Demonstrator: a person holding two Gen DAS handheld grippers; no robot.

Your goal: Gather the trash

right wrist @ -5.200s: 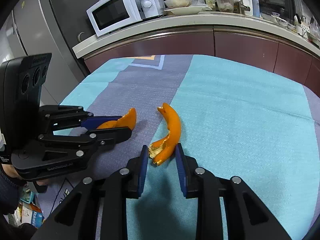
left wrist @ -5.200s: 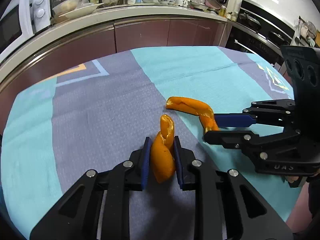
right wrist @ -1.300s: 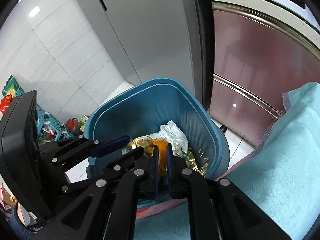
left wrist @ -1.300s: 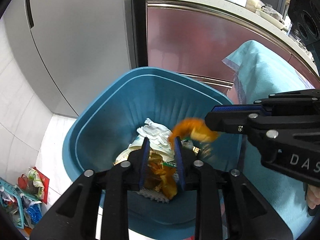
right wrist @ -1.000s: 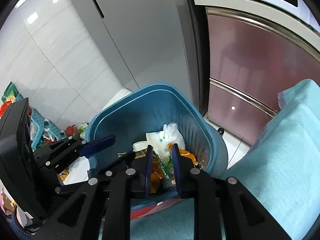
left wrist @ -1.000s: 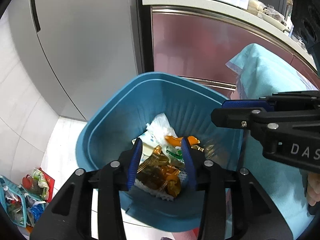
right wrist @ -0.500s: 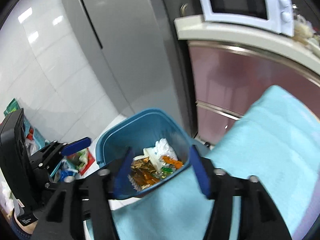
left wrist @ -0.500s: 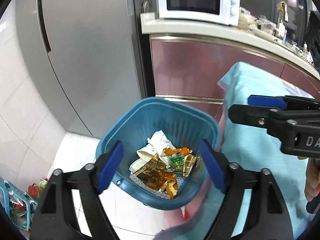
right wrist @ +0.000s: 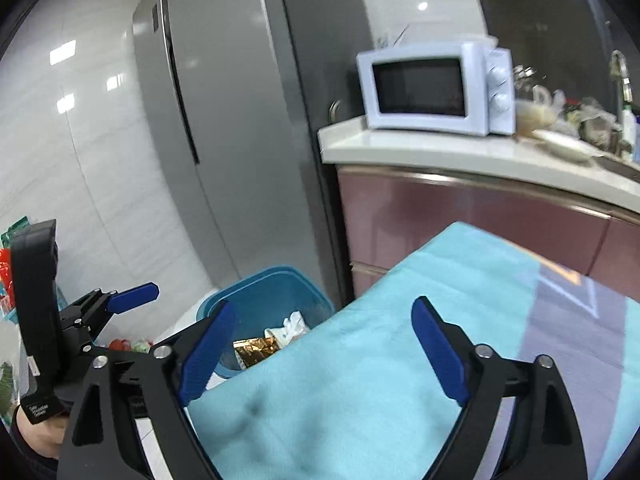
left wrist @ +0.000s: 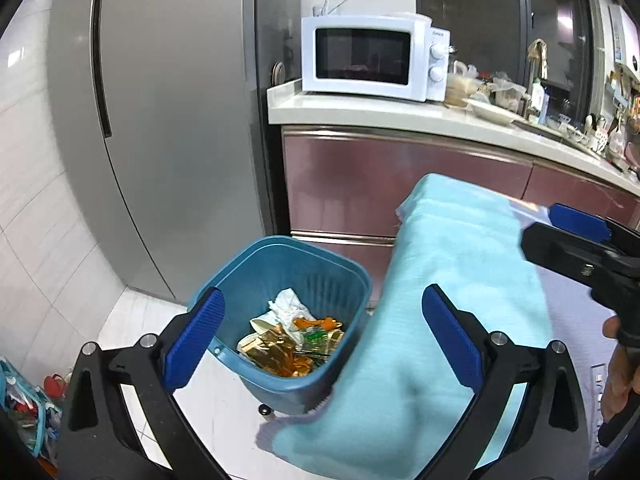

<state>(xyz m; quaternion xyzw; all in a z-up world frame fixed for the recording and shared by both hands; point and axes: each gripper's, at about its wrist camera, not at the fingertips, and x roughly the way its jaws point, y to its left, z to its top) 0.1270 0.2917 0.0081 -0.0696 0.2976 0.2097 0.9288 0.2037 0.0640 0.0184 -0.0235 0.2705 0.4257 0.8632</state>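
Left tool (left wrist: 322, 334), right tool (right wrist: 318, 346): spread wide, gripping nothing. Ribbed blue plastic bin (left wrist: 256, 264) beside terry-covered counter (left wrist: 460, 280) edge.

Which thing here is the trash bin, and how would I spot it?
Find the tall grey fridge; the blue bin stands on the floor between it and the teal-covered table. It alone holds rubbish: white tissue, gold wrappers, orange peel.

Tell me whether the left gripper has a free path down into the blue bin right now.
Probably yes. The left gripper is open with nothing in it, above the blue bin, whose top is uncovered; the tablecloth hangs beside it, not over it.
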